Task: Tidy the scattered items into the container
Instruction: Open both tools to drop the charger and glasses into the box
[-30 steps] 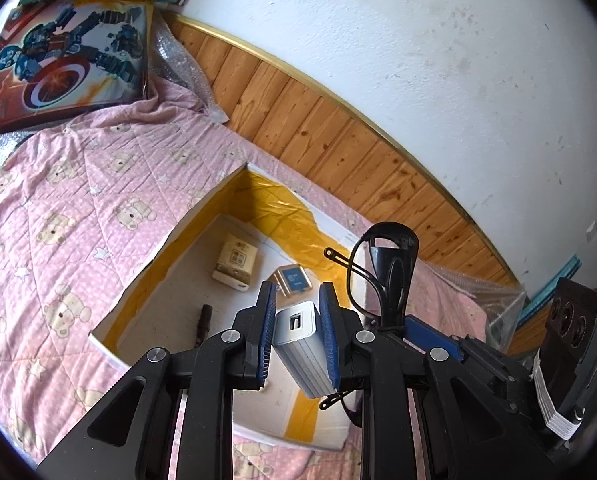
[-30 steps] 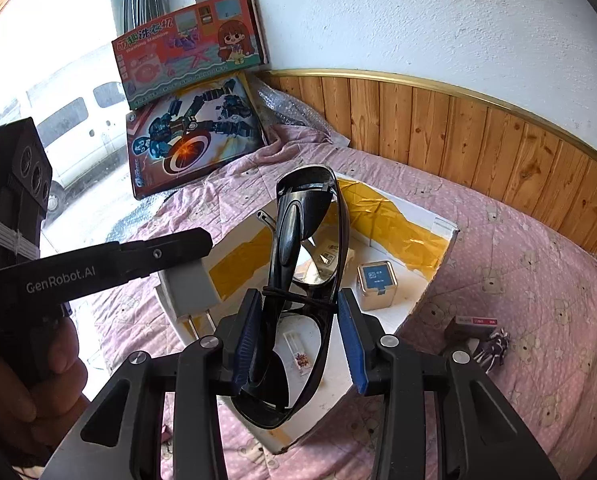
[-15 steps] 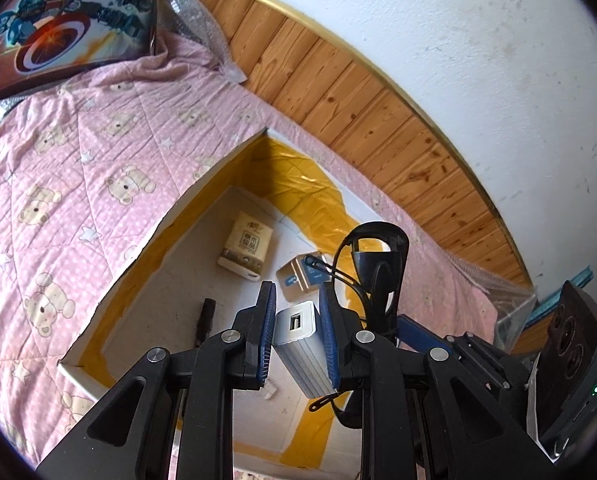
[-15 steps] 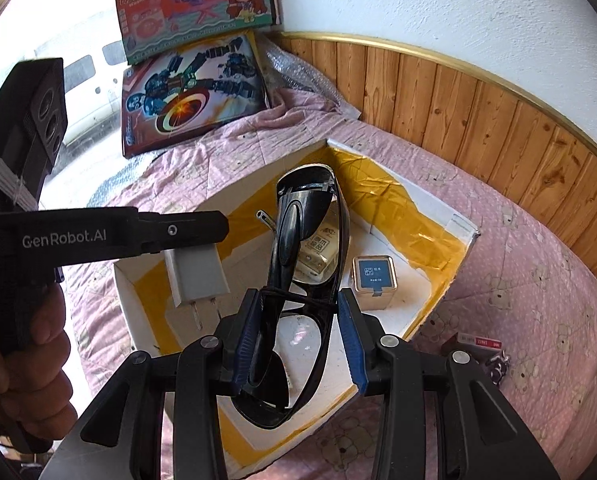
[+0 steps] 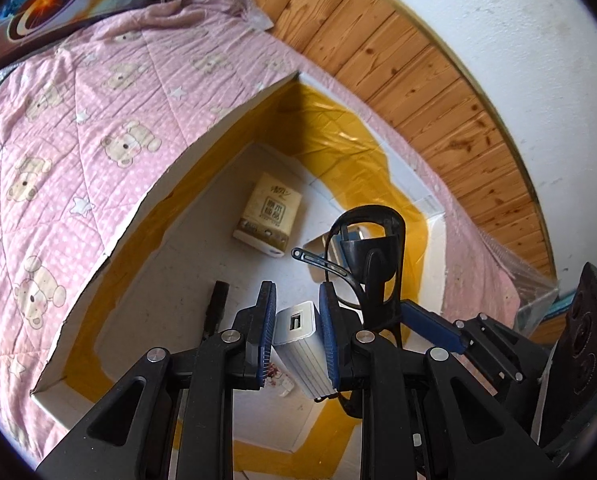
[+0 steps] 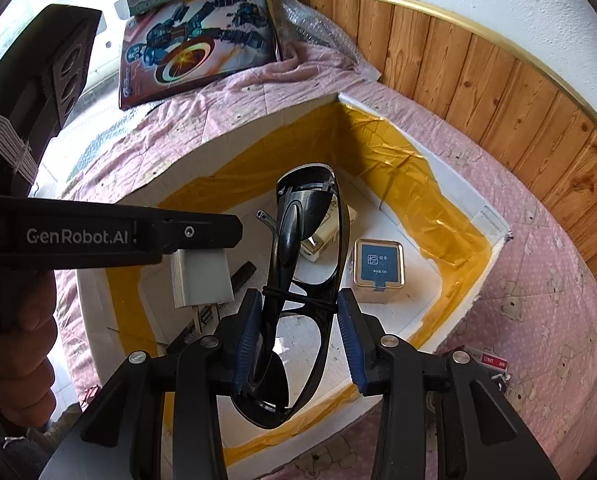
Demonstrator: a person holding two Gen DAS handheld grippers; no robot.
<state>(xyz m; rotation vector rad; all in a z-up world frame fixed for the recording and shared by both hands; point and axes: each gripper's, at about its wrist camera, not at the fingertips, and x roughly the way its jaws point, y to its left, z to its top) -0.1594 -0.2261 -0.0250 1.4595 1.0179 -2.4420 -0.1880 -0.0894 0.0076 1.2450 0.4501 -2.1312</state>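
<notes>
A bed covered in a pink teddy-bear quilt (image 5: 78, 128) fills most of both views, with wood panelling (image 6: 498, 80) and a white wall behind it at 12 to 2 o'clock. On the quilt sits the container (image 6: 494, 220), a shallow white box lined with yellow tape, open at the top. A robot-themed toy box (image 6: 198, 52) leans at 11 o'clock, beyond the container.

The left tool (image 5: 296, 312) hangs above the container, its blue-padded fingers clenched on a white USB charger (image 5: 302, 344), port end facing forward. In the right wrist view the same charger (image 6: 204, 276) shows at 9 o'clock with its plug prongs pointing down over the container floor.

The right tool (image 6: 298, 320) also hangs over the container, grasping a pair of black sunglasses (image 6: 302, 248) held on edge between its fingers, the folded frame reaching forward toward 12 o'clock.

Lying on the container floor are a beige tissue pack (image 5: 268, 216) near the middle, a small square tin with a blue label (image 6: 378, 266) at 3 o'clock of the sunglasses, and a short black stick-shaped item (image 5: 214, 312) at 9 o'clock of the left tool. Outside the container, a small red-and-white packet (image 6: 488, 362) rests on the quilt at 4 o'clock.
</notes>
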